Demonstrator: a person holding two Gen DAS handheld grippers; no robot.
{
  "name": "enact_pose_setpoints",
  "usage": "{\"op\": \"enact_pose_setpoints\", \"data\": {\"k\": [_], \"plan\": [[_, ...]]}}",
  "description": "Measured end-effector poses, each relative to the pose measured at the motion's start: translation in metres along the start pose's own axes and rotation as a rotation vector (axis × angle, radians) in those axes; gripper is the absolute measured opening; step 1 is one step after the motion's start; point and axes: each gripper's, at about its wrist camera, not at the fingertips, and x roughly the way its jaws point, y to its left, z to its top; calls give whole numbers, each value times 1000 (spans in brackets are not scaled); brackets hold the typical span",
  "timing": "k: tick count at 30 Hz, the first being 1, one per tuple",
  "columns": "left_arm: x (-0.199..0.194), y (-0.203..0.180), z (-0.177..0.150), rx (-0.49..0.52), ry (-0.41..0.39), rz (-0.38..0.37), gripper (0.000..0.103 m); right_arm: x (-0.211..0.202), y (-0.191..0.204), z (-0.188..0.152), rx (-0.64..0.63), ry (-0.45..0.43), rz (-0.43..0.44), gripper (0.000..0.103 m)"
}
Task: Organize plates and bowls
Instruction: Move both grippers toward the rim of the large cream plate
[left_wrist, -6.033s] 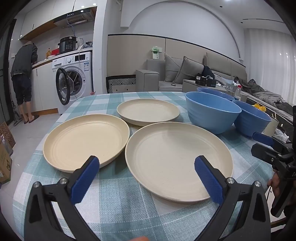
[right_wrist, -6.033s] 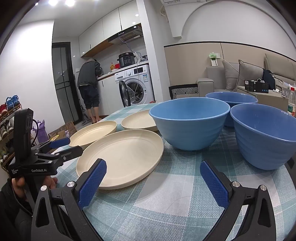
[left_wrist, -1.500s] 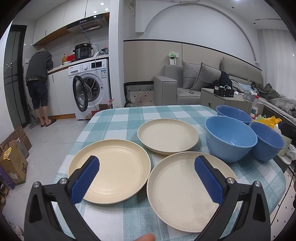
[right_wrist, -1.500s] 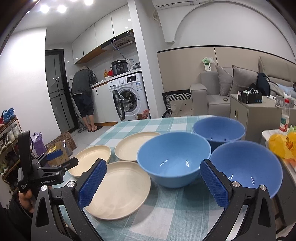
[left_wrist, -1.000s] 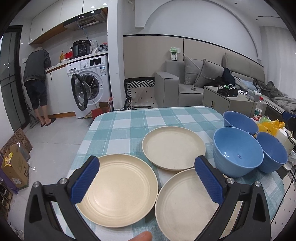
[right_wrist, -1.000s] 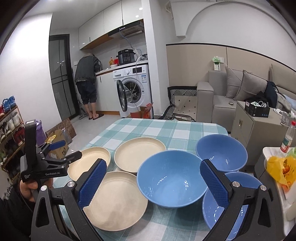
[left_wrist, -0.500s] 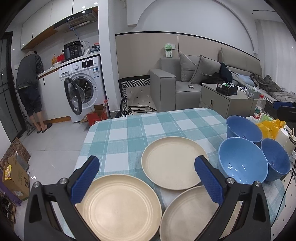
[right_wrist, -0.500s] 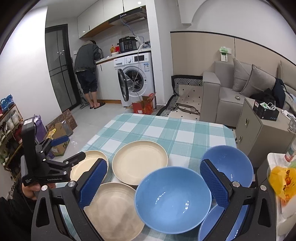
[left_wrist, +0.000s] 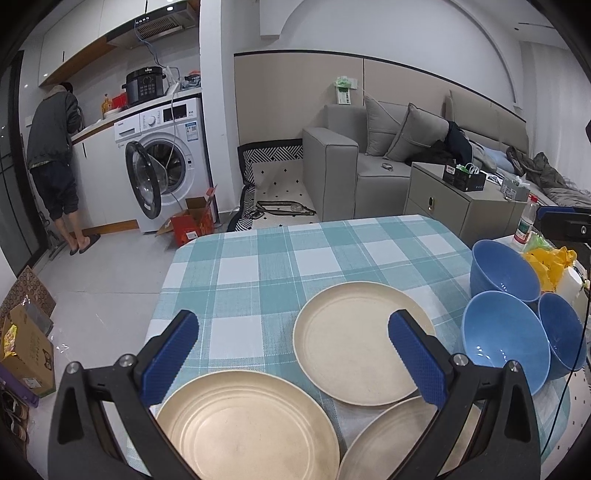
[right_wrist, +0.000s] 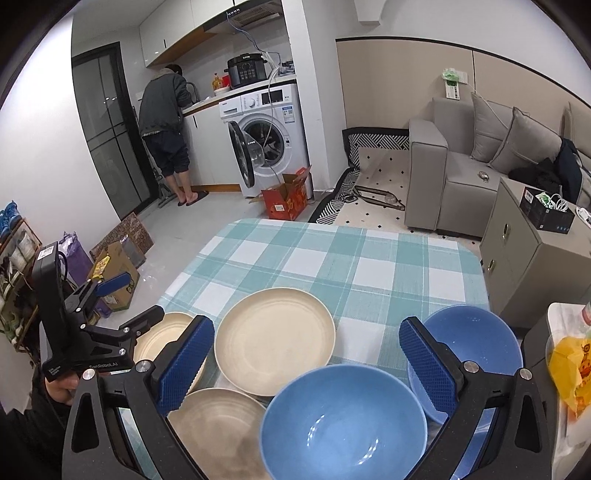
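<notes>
Three cream plates lie on the checked tablecloth (left_wrist: 280, 266): one near left (left_wrist: 247, 424), one near right (left_wrist: 384, 443), one further back (left_wrist: 364, 343). Three blue bowls cluster at the right: far (left_wrist: 504, 271), middle (left_wrist: 498, 336), outer (left_wrist: 563, 332). My left gripper (left_wrist: 291, 325) hangs open high above the plates, holding nothing. My right gripper (right_wrist: 306, 332) is open too, above the back plate (right_wrist: 275, 345) and the nearest bowl (right_wrist: 343, 417). The far bowl (right_wrist: 476, 343) shows behind its right finger. The left gripper (right_wrist: 129, 299) appears at the left, held by a hand (right_wrist: 62, 387).
A person (right_wrist: 166, 122) stands at the kitchen counter beside a washing machine (right_wrist: 269, 140) with its door open. A red box (right_wrist: 288, 199) and cardboard boxes (right_wrist: 114, 266) lie on the floor. A sofa (left_wrist: 388, 162), a grey cabinet (right_wrist: 532, 258) and a yellow bag (right_wrist: 572, 369) are to the right.
Both grippers have risen and tilted down, so the table is seen from higher up. Plates and bowls have not moved. Both grippers stay open.
</notes>
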Motion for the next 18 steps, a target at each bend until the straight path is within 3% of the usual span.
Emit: {"op": "enact_pose_setpoints", "data": {"k": [18], "plan": [[65,1,-11,-2,132,-14,103,107,-12,2,14,210,-3,99]]}}
